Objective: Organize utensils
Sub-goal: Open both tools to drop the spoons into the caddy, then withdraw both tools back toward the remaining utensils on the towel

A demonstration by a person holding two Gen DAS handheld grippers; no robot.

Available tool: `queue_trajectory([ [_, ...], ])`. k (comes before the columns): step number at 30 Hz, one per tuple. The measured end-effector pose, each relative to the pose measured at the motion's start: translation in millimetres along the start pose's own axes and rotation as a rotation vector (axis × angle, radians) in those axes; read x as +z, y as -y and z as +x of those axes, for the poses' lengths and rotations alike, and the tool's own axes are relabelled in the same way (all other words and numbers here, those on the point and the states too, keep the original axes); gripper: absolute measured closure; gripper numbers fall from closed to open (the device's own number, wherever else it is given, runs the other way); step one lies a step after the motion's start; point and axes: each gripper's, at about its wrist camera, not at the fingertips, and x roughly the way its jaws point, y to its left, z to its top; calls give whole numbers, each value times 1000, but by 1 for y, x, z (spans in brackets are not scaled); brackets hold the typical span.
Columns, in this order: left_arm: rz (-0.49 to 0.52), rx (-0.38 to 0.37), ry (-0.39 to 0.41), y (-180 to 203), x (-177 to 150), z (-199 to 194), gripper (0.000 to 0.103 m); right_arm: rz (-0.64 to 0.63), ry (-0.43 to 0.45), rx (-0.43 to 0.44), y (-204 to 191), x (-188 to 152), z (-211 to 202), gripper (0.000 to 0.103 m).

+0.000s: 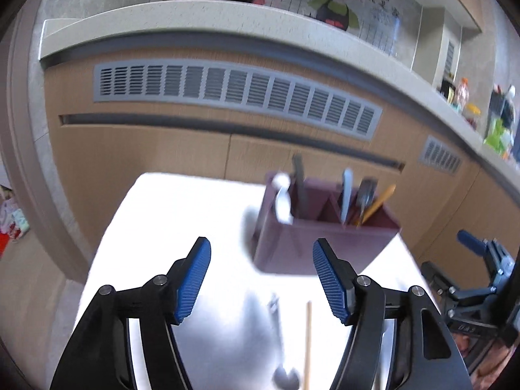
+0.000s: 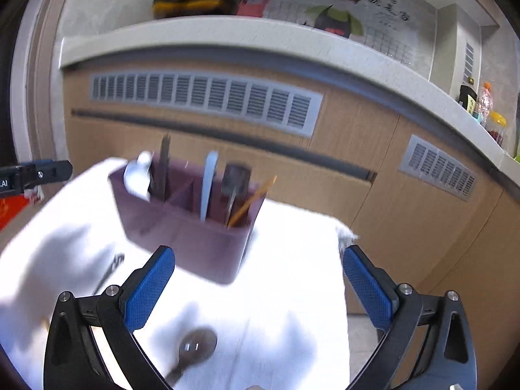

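In the left wrist view the left gripper point(image 1: 261, 274) fills the lower half of the frame, its jaws parted to a middling gap with nothing between the blue pads; beyond them, right of centre, a maroon utensil holder point(image 1: 312, 247) stands on the white bench point(image 1: 182, 208), holding a white spoon point(image 1: 282, 200) in its left compartment and a pale handle, a dark utensil and a wooden chopstick in its right; a wooden stick point(image 1: 308, 341) and a blurred metal utensil point(image 1: 282, 375) lie on the bench at the bottom centre; the right gripper point(image 1: 477, 260) shows at the right edge; in the right wrist view the right gripper point(image 2: 258, 281) spans the lower frame, jaws spread very wide and empty; the holder sits upper centre-left, behind the left pad; a metal spoon point(image 2: 195, 347) lies on the bench at bottom centre between the jaws, untouched; a dark utensil point(image 2: 110, 271) lies at the left; wooden cabinets point(image 2: 357, 149) with grey vents fill the background.
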Motion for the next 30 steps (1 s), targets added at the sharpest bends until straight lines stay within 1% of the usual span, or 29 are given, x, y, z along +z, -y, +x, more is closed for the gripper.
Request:
queue_trajectory([
  [2,13,22,-27,-5,-11,-3,35,-11,-26,-1,-5,-9,-2,1],
  [4,9,22,-62,-13,-20,-6,35,-36,-49,23,-12,-18,-4,1],
  [6,6,26,-81,-20,-27,-9,35,-82,-70,102,-20,-27,-6,1],
  [8,-4,40,-91,-27,-34,-13,34,-123,-118,191,-28,-34,-6,1],
  [11,-22,52,-107,-36,-42,-14,34,-93,-187,223,-36,-49,-2,1],
  [14,-20,38,-133,-37,-50,-9,34,-80,-256,223,-45,-62,6,1],
  [18,-6,32,-164,-34,-57,-1,34,-6,-312,150,-46,-76,25,1],
  [20,-11,29,-173,-36,-60,-1,34,59,-333,159,-41,-77,32,3],
  [21,-12,30,-177,-37,-61,-1,34,85,-344,171,-38,-78,34,8],
  [22,-12,33,-181,-38,-63,-1,34,111,-352,210,-37,-77,33,9],
  [24,-15,44,-187,-41,-64,-1,34,108,-349,368,-42,-76,25,12],
  [25,-21,48,-189,-44,-64,-2,34,91,-342,431,-46,-75,19,15],
  [26,-27,49,-191,-45,-64,-2,34,58,-334,493,-52,-75,11,26],
  [27,-35,47,-193,-46,-64,-2,34,10,-331,551,-60,-75,3,44],
  [28,-42,44,-192,-47,-63,-3,34,-47,-337,607,-69,-77,-5,55],
  [29,-44,41,-193,-47,-62,-2,34,-97,-346,646,-78,-78,-11,73],
  [30,-43,40,-193,-47,-62,-2,34,-142,-355,675,-87,-81,-17,76],
])
